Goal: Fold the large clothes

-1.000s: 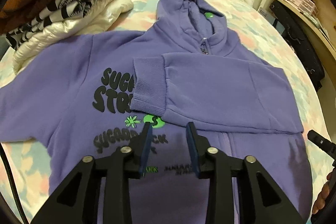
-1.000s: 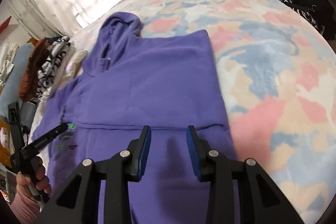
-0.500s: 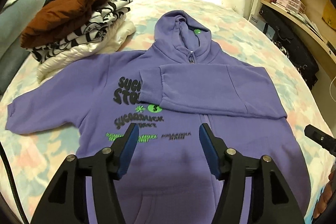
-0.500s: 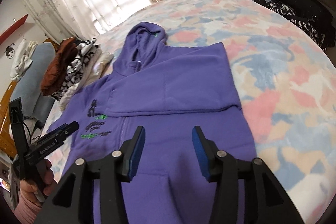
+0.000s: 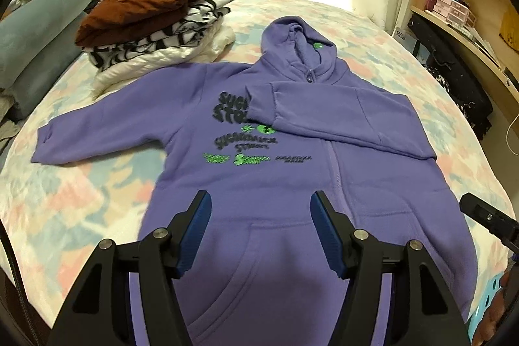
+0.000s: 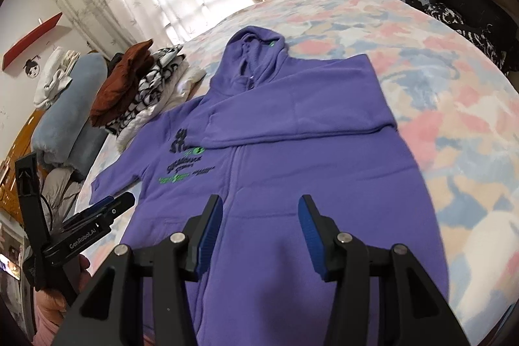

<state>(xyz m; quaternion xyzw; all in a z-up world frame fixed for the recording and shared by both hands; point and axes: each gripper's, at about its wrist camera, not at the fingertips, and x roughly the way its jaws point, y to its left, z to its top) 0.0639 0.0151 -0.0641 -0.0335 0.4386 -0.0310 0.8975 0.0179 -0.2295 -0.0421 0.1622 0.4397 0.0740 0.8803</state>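
My left gripper (image 5: 261, 227) was opening, empty; my right gripper (image 6: 259, 231) stood parted, empty. The purple hoodie (image 5: 292, 184) lay flat beyond both, mid-bed (image 5: 65, 200), folded clothes (image 5: 152, 25) near the far-left corner.

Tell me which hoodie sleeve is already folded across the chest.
The sleeve on the picture's right, in the left wrist view, lies across the hoodie, its cuff beside the print. The other sleeve lies spread out toward the folded pile.

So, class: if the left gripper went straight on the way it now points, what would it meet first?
Most likely the purple hoodie, around its front pocket below the printed lettering. The left gripper points down at that fabric, its jaws opening with nothing between them. How far off the cloth lies is hard to judge.
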